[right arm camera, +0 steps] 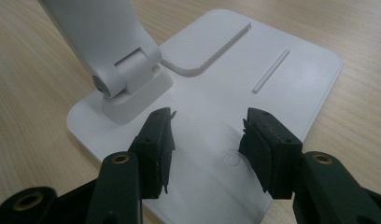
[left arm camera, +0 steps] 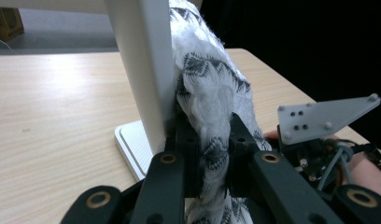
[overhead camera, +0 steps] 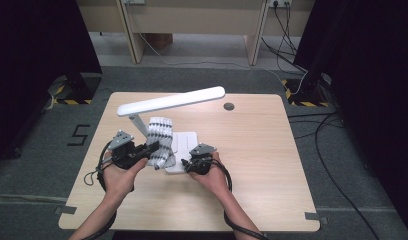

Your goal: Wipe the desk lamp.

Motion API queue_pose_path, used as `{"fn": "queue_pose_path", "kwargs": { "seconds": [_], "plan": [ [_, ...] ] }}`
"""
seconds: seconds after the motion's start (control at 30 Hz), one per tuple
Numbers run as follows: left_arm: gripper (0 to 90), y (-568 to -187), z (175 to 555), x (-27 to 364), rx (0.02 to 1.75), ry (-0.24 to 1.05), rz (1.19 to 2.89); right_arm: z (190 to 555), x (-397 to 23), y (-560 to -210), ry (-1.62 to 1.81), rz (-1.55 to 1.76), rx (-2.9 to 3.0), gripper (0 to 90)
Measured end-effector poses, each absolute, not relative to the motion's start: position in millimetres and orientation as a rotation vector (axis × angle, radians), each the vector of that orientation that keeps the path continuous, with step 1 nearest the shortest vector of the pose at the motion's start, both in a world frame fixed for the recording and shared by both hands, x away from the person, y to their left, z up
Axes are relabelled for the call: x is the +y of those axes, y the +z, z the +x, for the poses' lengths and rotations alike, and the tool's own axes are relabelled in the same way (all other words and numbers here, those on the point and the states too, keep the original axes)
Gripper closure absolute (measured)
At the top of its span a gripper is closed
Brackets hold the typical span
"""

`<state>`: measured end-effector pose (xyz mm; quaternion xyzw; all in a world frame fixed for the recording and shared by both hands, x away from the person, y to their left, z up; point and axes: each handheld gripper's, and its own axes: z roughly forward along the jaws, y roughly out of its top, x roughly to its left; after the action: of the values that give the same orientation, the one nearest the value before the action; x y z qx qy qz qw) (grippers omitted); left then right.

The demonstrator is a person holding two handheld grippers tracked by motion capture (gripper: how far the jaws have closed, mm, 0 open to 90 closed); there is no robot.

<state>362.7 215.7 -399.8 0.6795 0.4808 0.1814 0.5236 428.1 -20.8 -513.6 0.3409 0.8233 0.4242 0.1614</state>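
Note:
A white desk lamp stands mid-table, its long head [overhead camera: 172, 101] slanting over a flat white base [overhead camera: 188, 141]. A white cloth with black zigzag bands [overhead camera: 159, 135] hangs against the lamp's stem [left arm camera: 144, 70]. My left gripper [overhead camera: 152, 149] comes in from the left and is shut on the cloth's lower part [left arm camera: 207, 88], which bunches between its jaws [left arm camera: 212, 140]. My right gripper [overhead camera: 184, 164] is at the base's near edge. It stands open over the base plate [right arm camera: 254, 60] near the stem's hinge [right arm camera: 118, 77], with nothing between its jaws [right arm camera: 207, 135].
The wooden table [overhead camera: 252, 165] has a round cable hole [overhead camera: 229, 106] at the back. The right gripper's grey plate [left arm camera: 319, 121] sits close beside the left gripper's jaws. Black cables [overhead camera: 317, 125] lie on the grey floor to the right, and wooden furniture [overhead camera: 192, 20] stands behind.

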Motion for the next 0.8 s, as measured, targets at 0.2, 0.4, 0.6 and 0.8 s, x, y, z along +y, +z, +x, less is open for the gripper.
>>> {"fn": "queue_pose_path", "kwargs": {
  "seconds": [0.2, 0.4, 0.6, 0.8],
  "plan": [
    [79.1, -418, 366, 209, 1.169, 0.406, 1.651, 428, -21, -514, 1.212, 0.972, 2.350, 52.1],
    [79.0, -433, 368, 203, 1.180, 0.390, 1.675, 428, -21, -514, 1.211, 0.971, 2.350, 52.1],
    [79.1, -442, 369, 200, 1.190, 0.378, 1.701, 428, -21, -514, 1.210, 0.970, 2.352, 52.1],
    [79.0, -449, 370, 198, 1.198, 0.365, 1.716, 428, -21, -514, 1.212, 0.970, 2.350, 52.1]
  ]
}}
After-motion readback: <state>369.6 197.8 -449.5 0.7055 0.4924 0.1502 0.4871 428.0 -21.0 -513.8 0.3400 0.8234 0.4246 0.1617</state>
